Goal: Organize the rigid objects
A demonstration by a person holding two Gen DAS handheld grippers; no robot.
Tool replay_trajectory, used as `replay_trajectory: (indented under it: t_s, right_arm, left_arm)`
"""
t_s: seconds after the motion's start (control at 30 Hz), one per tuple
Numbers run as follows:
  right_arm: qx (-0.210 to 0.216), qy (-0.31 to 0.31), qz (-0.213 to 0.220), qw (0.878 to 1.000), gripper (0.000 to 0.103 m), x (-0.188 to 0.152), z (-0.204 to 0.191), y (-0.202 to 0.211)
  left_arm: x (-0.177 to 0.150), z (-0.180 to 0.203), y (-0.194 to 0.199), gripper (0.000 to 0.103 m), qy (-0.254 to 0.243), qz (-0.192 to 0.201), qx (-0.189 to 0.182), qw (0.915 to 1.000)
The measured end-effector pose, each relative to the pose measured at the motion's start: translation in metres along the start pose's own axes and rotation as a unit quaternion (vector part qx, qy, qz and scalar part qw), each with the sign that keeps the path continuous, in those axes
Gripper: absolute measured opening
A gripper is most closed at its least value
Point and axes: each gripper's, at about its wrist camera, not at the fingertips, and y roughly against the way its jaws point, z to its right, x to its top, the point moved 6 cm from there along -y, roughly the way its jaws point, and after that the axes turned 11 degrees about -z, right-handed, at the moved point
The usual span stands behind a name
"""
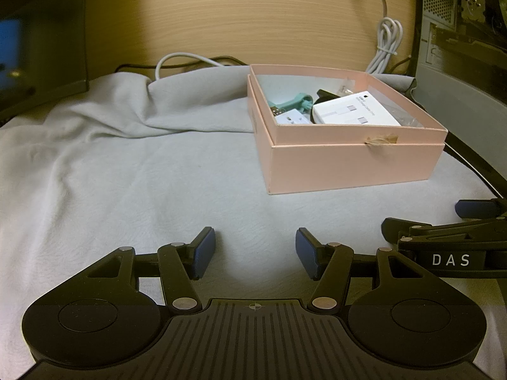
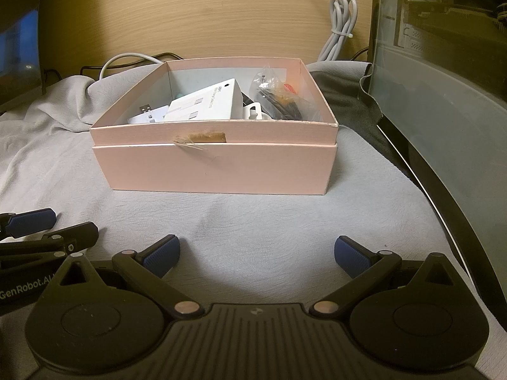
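An open pink box [image 1: 351,164] [image 2: 215,171] stands on a grey cloth [image 1: 126,174] [image 2: 269,221]. Inside lie a white carton [image 1: 351,110] [image 2: 206,106], a teal clip [image 1: 293,101], a white USB plug [image 2: 149,114] and a clear bag of dark parts [image 2: 279,98]. My left gripper [image 1: 255,255] is open and empty, low over the cloth, in front and left of the box. My right gripper [image 2: 256,255] is open and empty, directly in front of the box. Each gripper shows at the edge of the other's view [image 1: 443,221] [image 2: 41,228].
A wooden wall panel [image 1: 237,15] stands behind. A white bundled cable [image 1: 386,47] [image 2: 340,25] hangs at the back. A computer case with a glass side [image 2: 443,110] stands at the right. A dark monitor [image 1: 31,47] stands at the left. The cloth is rumpled at the back left.
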Motion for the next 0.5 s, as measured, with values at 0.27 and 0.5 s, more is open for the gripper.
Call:
replay_trajectory:
  t_s: [0.27, 0.5]
  right_arm:
    - [0.000, 0.000, 0.000, 1.000, 0.103, -0.0001, 0.0000, -0.0001]
    - [0.000, 0.000, 0.000, 1.000, 0.103, -0.0001, 0.0001, -0.0001]
  left_arm:
    - [0.0000, -0.0001, 0.0001, 0.062, -0.001, 0.000, 0.002, 1.0000]
    - [0.0000, -0.0002, 0.0001, 0.062, -0.001, 0.000, 0.002, 1.0000]
